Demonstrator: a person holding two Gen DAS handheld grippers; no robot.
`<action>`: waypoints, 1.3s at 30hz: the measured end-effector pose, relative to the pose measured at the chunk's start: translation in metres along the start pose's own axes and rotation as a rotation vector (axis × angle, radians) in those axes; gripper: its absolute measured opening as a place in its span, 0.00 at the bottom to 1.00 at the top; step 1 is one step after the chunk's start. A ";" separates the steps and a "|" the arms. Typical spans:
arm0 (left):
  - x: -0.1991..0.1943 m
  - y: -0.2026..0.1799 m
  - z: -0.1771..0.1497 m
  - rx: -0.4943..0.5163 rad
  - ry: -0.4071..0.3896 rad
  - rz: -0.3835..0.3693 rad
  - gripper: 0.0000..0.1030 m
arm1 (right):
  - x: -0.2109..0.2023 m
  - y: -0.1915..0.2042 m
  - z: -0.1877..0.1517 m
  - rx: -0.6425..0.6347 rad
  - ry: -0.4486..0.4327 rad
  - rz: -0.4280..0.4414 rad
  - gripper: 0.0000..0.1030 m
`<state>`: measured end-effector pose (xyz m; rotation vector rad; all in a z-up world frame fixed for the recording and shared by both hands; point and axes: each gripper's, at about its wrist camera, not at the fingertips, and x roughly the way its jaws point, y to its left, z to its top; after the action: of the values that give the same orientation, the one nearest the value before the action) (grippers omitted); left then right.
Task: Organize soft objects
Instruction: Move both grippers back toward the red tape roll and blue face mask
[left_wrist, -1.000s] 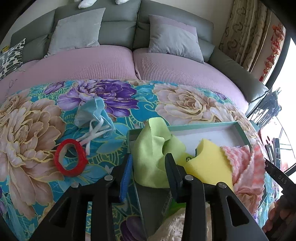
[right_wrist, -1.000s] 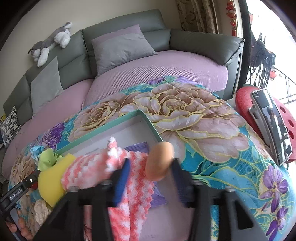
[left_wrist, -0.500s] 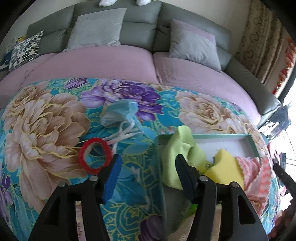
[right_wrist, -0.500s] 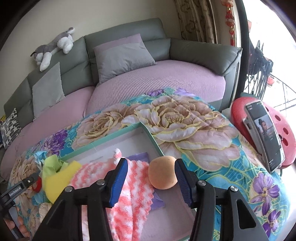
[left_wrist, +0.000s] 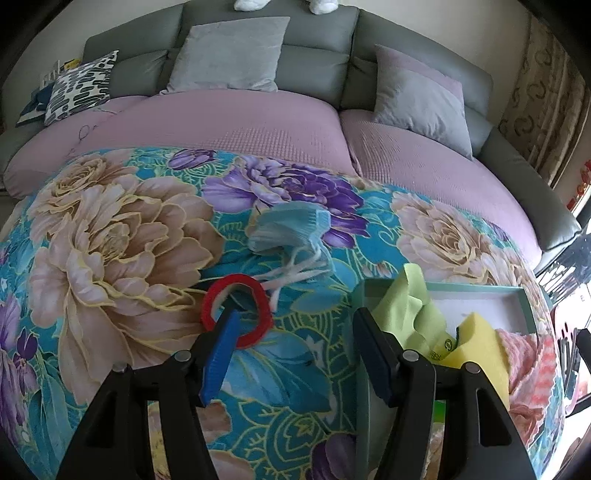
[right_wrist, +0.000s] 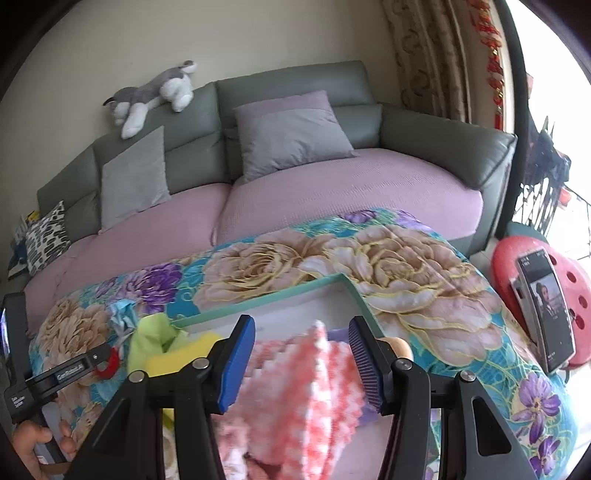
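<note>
A green-rimmed tray (left_wrist: 476, 288) (right_wrist: 280, 297) lies on the floral cloth and holds a lime cloth (left_wrist: 406, 314) (right_wrist: 151, 338), a yellow sponge (left_wrist: 476, 350) (right_wrist: 173, 360), a pink knitted cloth (right_wrist: 295, 384) (left_wrist: 524, 362) and an orange ball (right_wrist: 399, 347). A red ring (left_wrist: 236, 314) and a light blue face mask (left_wrist: 291, 229) lie on the cloth left of the tray. My left gripper (left_wrist: 295, 354) is open and empty, its left finger by the ring. My right gripper (right_wrist: 301, 365) is open and empty above the pink cloth.
The floral cloth (left_wrist: 110, 240) covers a table in front of a grey sofa with purple seat covers (left_wrist: 240, 122) and cushions. A red stool (right_wrist: 576, 295) with a phone (right_wrist: 546, 306) stands at the right. A plush dog (right_wrist: 151, 92) lies on the sofa back.
My left gripper let go of the lime cloth, opened and moved left toward the red ring. My right gripper released the orange ball into the tray and pulled back.
</note>
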<state>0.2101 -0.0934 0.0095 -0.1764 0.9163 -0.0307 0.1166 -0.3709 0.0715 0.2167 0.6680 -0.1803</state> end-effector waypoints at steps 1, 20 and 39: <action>-0.001 0.001 0.000 -0.004 -0.003 0.004 0.63 | -0.001 0.003 0.001 -0.004 -0.004 0.005 0.55; -0.019 0.061 0.006 -0.121 -0.049 0.113 0.84 | 0.022 0.114 -0.019 -0.162 0.077 0.260 0.55; -0.036 0.139 0.008 -0.239 -0.084 0.176 0.84 | 0.047 0.191 -0.043 -0.220 0.152 0.356 0.55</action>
<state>0.1873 0.0482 0.0197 -0.3161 0.8477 0.2491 0.1721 -0.1810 0.0358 0.1358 0.7827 0.2529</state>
